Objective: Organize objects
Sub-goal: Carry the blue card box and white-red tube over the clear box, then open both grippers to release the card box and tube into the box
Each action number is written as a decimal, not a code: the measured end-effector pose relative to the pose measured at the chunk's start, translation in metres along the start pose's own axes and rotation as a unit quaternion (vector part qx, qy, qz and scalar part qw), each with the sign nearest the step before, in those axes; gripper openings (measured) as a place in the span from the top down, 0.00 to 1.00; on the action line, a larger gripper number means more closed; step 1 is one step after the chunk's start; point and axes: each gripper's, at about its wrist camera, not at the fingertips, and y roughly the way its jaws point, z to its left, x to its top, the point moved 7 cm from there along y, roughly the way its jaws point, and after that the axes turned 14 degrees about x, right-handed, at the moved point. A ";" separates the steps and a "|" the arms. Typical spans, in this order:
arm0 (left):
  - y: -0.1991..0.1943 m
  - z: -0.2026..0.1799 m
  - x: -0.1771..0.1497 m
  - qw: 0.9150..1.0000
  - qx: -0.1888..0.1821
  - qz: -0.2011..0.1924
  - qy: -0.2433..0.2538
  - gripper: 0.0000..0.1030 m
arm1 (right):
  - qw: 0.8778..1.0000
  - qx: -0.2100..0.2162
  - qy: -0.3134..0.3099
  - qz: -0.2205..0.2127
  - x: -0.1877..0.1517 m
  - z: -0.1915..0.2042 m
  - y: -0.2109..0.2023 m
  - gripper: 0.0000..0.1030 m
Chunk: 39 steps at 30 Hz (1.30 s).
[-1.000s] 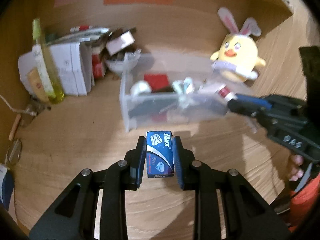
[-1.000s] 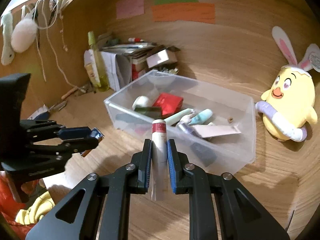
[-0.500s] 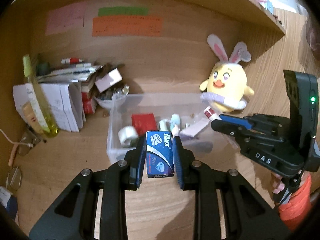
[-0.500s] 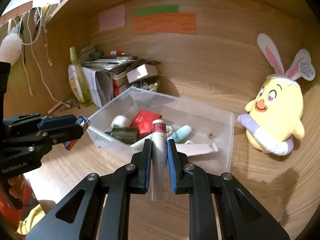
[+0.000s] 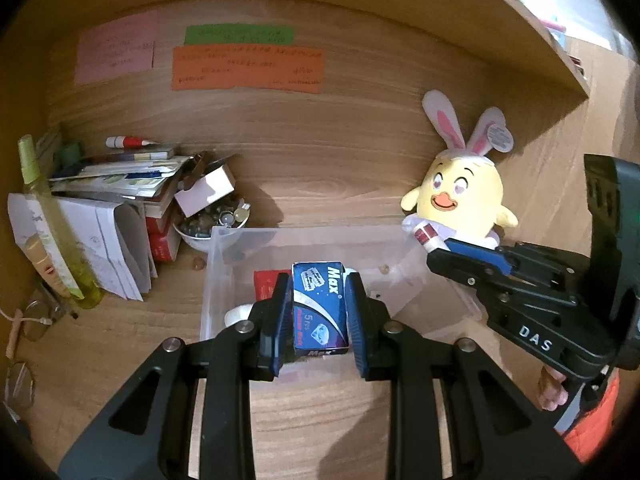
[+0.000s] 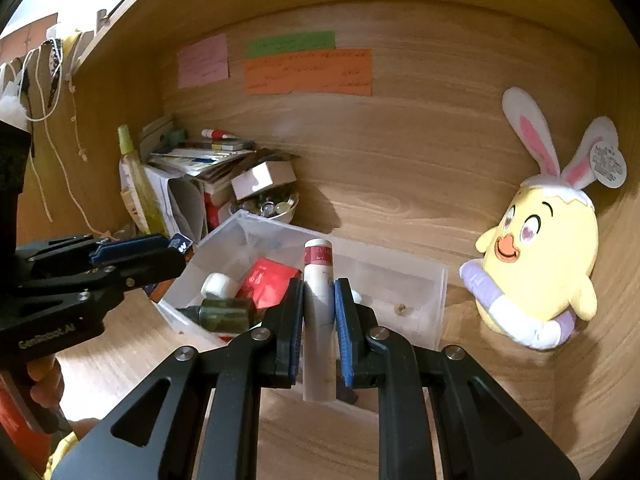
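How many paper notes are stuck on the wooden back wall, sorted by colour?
Pink note: 1
Green note: 1
Orange note: 1
Total: 3

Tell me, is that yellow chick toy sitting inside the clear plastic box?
No, the yellow chick toy sits on the wooden desk against the wall, outside the clear plastic box, off its right end.
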 end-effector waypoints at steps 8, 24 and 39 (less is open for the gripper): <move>0.036 0.004 0.002 0.999 0.001 0.030 -0.016 0.74 | 1.000 0.000 0.006 0.023 -0.004 -0.011 0.023 0.86; 0.086 -0.015 -0.016 0.996 -0.019 0.086 0.003 0.74 | 0.996 0.001 0.029 0.090 -0.036 -0.033 0.071 0.86; 0.079 -0.008 -0.014 0.995 -0.038 0.090 -0.017 0.74 | 0.995 -0.019 0.018 0.099 -0.036 -0.031 0.068 0.82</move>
